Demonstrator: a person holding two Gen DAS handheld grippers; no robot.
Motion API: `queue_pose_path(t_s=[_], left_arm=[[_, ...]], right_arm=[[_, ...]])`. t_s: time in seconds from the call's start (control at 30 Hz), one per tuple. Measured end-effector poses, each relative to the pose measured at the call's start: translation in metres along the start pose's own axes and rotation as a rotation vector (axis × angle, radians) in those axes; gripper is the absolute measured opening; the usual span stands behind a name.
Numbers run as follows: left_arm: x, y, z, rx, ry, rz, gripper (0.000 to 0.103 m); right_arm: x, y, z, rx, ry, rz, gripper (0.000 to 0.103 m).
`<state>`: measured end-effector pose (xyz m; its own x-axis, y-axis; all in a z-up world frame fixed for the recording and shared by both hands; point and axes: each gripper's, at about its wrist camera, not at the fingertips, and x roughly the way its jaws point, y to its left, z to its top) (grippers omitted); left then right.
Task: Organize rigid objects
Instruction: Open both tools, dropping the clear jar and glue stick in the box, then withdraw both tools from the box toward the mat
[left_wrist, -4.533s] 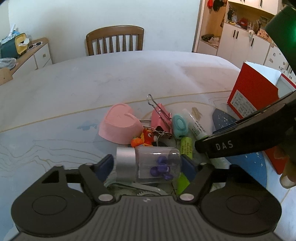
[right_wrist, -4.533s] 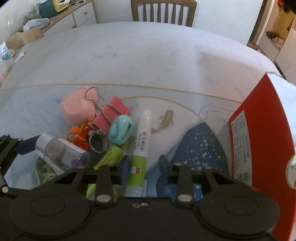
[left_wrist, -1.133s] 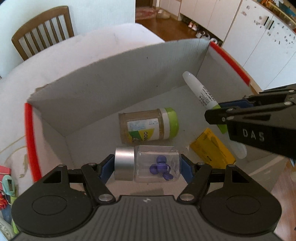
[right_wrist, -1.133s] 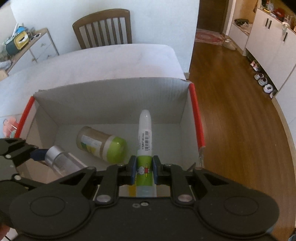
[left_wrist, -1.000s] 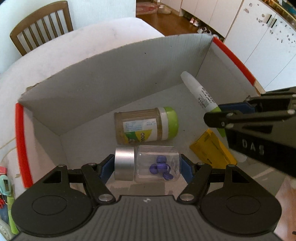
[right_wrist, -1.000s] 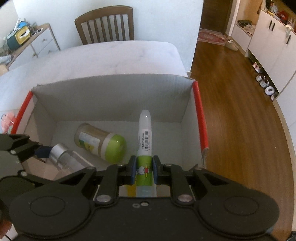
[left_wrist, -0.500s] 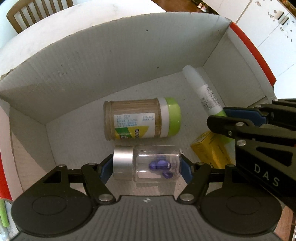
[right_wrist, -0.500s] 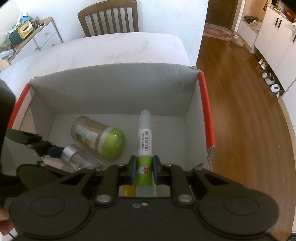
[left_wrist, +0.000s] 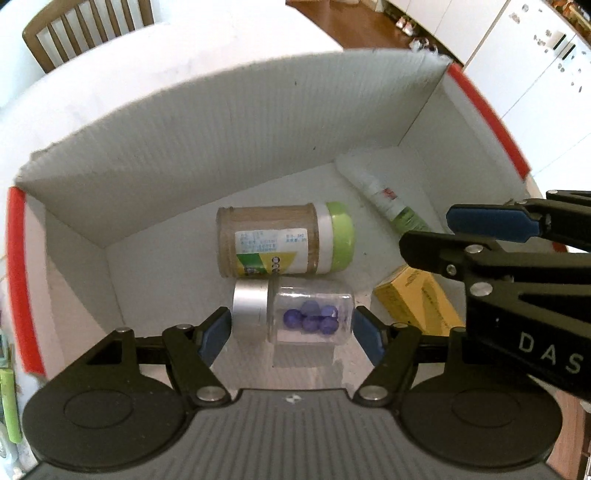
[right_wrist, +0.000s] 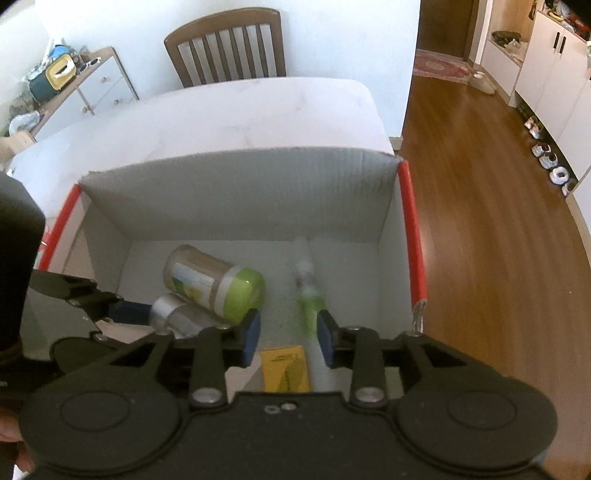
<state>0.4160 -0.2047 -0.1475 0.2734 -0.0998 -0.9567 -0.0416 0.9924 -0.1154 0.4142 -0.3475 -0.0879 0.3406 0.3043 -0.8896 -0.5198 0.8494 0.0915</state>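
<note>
Black right gripper (left_wrist: 480, 236) reads "DAS", jaws opening, glue stick (right_wrist: 308, 291) loose between; our left gripper (left_wrist: 291, 328) tilts down, pads beside vial (left_wrist: 295, 314), grip unclear.

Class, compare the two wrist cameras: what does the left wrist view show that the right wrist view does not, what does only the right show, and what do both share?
Only the left wrist view shows the purple beads inside the clear jar, and the left gripper with its jaws a little apart from that jar's ends.

Only the right wrist view shows the whole chair, the dresser and the shoes on the wood floor.

Both show the red-edged box, the green-lidded jar, the glue stick, the yellow packet, and the right gripper, its jaws opening and clear of the glue stick.
</note>
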Motion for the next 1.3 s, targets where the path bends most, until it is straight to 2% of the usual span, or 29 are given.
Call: queue_pose_path(t_s=[0.37,0.73,0.87,1.03,1.17,1.3], left_arm=[[-0.065,0.007,-0.034,-0.018,-0.177,-0.030,0.072],[-0.132,0.011,-0.064,-0.021,-0.342,0.010,0.072],[-0.149,0.014,-0.077,-0.017,-0.395,0.030,0.072],[-0.160,0.023,-0.094,-0.025,-0.442,0.030,0.072],[-0.165,0.032,-0.105,-0.038,-0.474,0.043,0.075],[-0.170,0.048,-0.116,-0.065,-0.491,0.024,0.075]], right_arm=[[-0.041,-0.001,-0.012,0.010,-0.083,0.035,0.048],[-0.083,0.007,-0.026,0.004,-0.183,0.081,0.053],[-0.096,0.014,-0.036,-0.028,-0.222,0.086,0.062],[-0.106,0.023,-0.048,-0.033,-0.263,0.094,0.064],[-0.113,0.035,-0.054,-0.048,-0.296,0.136,0.077],[-0.117,0.053,-0.060,-0.055,-0.322,0.163,0.085]])
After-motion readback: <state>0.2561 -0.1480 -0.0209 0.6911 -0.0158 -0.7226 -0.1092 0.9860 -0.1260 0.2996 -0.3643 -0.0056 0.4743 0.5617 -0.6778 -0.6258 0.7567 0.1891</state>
